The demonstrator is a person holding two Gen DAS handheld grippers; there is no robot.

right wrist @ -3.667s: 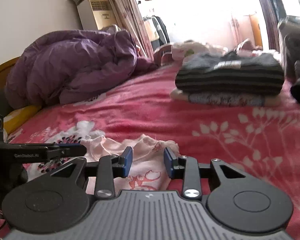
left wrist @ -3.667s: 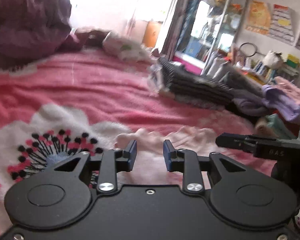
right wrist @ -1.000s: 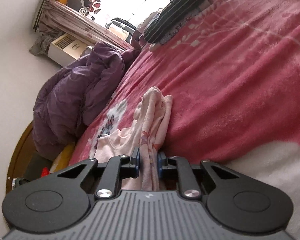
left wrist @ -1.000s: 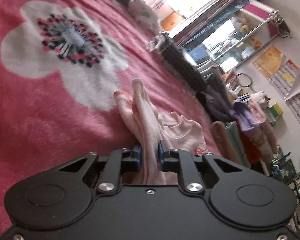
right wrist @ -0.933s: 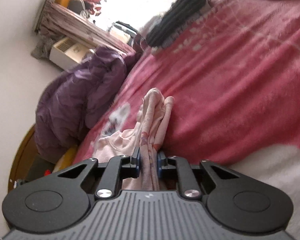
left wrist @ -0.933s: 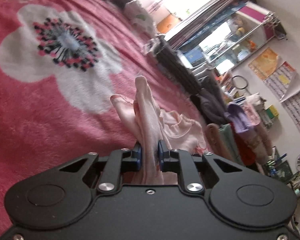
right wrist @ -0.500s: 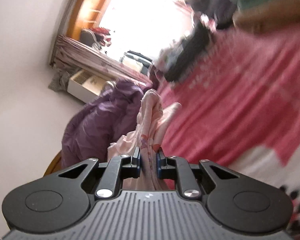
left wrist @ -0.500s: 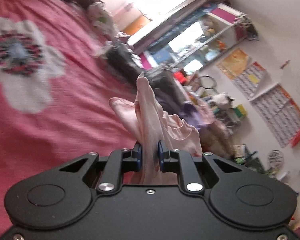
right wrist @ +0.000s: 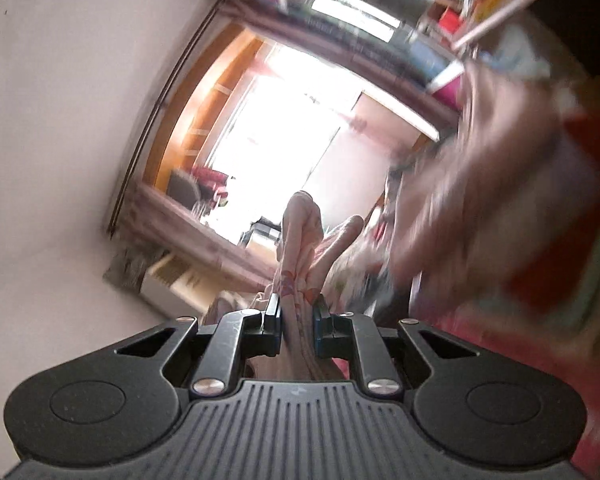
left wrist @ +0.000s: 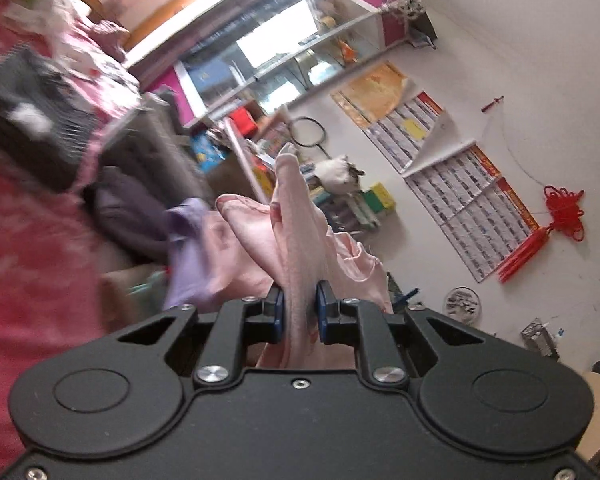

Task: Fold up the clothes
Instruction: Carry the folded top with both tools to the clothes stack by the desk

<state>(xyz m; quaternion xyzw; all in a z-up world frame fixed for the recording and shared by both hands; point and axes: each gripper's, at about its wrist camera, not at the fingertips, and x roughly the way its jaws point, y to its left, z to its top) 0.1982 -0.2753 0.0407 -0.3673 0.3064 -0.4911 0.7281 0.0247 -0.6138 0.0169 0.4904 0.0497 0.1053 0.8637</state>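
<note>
Bedspread (left wrist: 16,240) fills the left side of your left wrist view, a fuzzy pink-red fleece with pale flower shapes, blurred by motion. On it, toward the upper left, sits a dark striped folded stack (left wrist: 32,128), and past that a soft heap of purple and grey clothes (left wrist: 140,208). The white wall to the right carries two curling paper calendars (left wrist: 464,196) and a red knotted tassel (left wrist: 548,228); a glass-fronted shelf (left wrist: 284,56) runs above a cluttered desk.

Your left gripper (left wrist: 300,312) is clamped on the pale pink garment (left wrist: 296,232). The thin, soft cloth is pinched into a narrow bunch between the two blue-padded fingers (left wrist: 274,312); it rises past the tips as a tapering peak, with rounded folds spilling to either side. It appears lifted off the bed.

From your right wrist view, the bright window in an orange wooden frame (right wrist: 284,128) dominates, and the right-hand side is a streaked blur you cannot read. Your right gripper (right wrist: 296,324) is likewise closed on the same pink garment (right wrist: 300,236), its fabric here showing a small red print, squeezed between the fingers (right wrist: 322,328) and standing up beyond them in a rounded fold.
</note>
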